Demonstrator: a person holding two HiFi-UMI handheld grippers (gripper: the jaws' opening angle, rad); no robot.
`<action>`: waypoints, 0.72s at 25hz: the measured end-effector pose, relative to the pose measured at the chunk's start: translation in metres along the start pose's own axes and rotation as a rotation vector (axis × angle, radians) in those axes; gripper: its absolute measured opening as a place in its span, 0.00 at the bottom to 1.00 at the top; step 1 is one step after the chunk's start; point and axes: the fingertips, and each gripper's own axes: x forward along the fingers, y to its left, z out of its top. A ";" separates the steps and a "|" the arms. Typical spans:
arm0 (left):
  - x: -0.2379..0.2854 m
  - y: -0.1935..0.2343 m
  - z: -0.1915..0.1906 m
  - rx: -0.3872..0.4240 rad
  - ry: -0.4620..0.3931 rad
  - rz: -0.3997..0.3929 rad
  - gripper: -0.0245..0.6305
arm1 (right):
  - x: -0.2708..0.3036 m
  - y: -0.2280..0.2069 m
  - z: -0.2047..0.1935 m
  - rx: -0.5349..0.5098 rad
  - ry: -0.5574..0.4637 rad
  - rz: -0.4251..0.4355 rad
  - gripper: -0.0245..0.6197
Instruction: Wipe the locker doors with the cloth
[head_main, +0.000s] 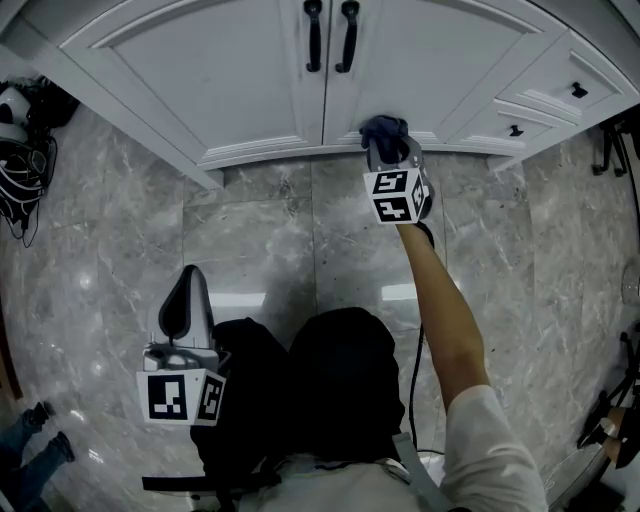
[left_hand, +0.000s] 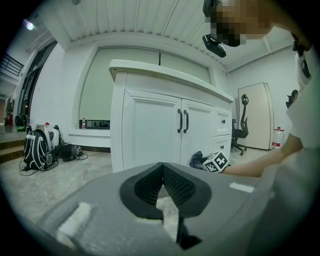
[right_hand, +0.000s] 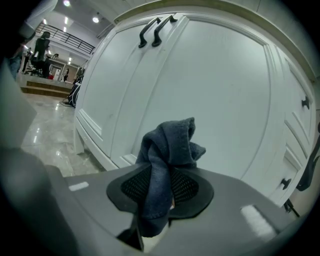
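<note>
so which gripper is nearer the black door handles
Right. The right gripper, jaws clamped on the cloth, is at the foot of the locker doors, below the handles; the left gripper is back over the floor.

Dim, cool indoor light, pale glare on the glossy floor (head_main: 250, 240), heavy fisheye distortion, dark corners.

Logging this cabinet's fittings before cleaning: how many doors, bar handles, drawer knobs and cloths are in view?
Doors: 2
Bar handles: 2
Drawer knobs: 2
Cloth: 1
Total: 7
</note>
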 end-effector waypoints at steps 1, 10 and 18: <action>-0.001 0.002 -0.001 -0.008 -0.003 0.000 0.04 | 0.001 0.006 0.003 -0.002 0.000 0.007 0.20; -0.012 0.033 -0.011 -0.064 -0.039 -0.019 0.04 | -0.002 0.032 0.022 -0.023 0.031 0.018 0.20; -0.006 0.038 0.002 -0.061 -0.104 -0.105 0.04 | -0.081 -0.017 0.080 -0.139 -0.095 -0.056 0.20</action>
